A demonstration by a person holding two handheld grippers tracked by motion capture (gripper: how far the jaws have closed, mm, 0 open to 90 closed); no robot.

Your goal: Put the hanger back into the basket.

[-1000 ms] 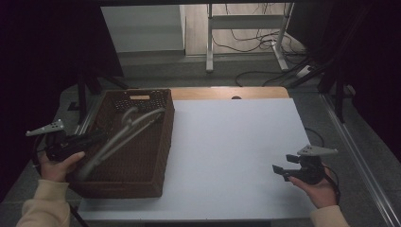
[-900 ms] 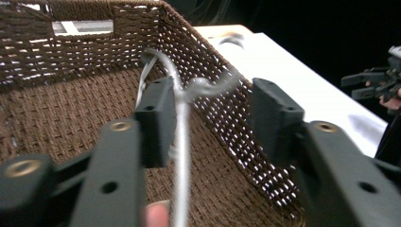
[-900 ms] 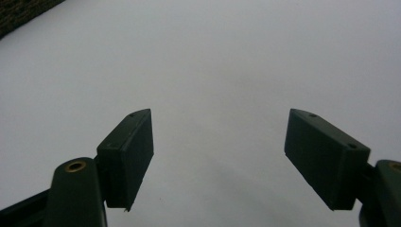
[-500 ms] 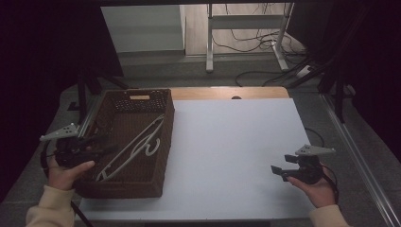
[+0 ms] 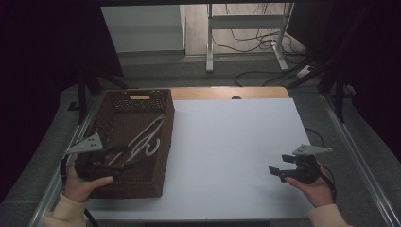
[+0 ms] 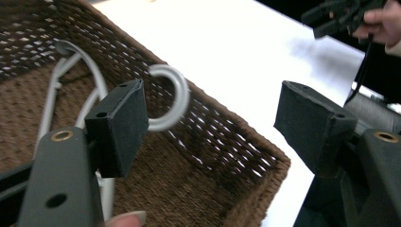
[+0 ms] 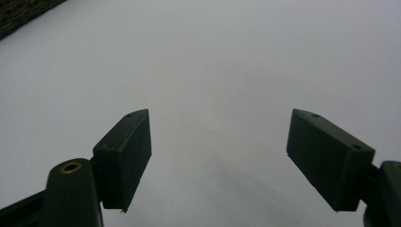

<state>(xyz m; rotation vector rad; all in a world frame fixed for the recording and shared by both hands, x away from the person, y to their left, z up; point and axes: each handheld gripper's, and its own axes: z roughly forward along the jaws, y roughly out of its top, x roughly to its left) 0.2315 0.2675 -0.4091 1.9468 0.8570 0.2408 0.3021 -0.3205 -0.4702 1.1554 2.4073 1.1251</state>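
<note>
White-topped table, brown wicker basket at its left edge

White hangers now lying flat in basket, left hand-held gripper released them, jaws apart

Left claw and right claw — jaws wide apart, each hand-held.
</note>
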